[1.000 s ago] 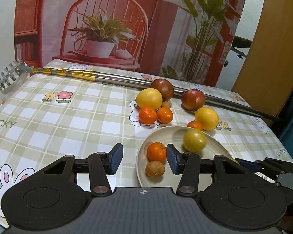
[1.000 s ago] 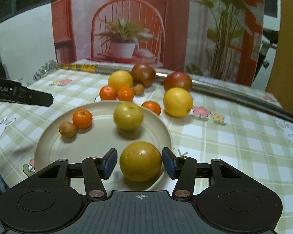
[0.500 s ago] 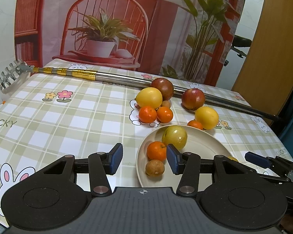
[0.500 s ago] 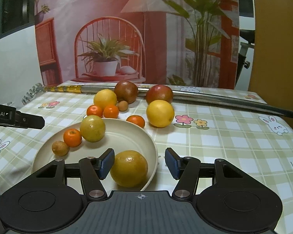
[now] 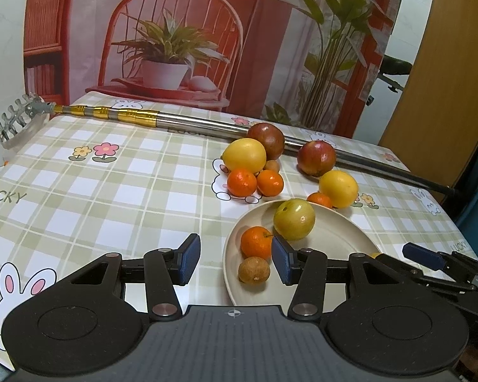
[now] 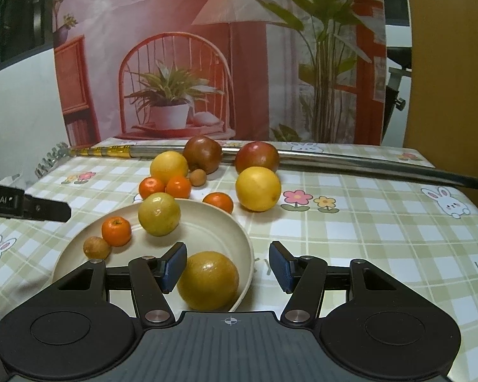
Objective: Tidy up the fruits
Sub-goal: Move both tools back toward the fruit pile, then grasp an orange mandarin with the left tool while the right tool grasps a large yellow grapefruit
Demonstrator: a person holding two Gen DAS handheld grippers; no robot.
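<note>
Pole (image 6: 366,164) (metal) runs off-frame.

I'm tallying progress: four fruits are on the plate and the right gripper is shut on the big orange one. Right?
Not quite. Four fruits are on the plate, but the right gripper is open, its jaws apart; the big orange fruit lies free, as the right wrist view shows.

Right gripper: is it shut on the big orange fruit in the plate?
No, the right gripper is open, and the fruit lies free in the plate.
</note>
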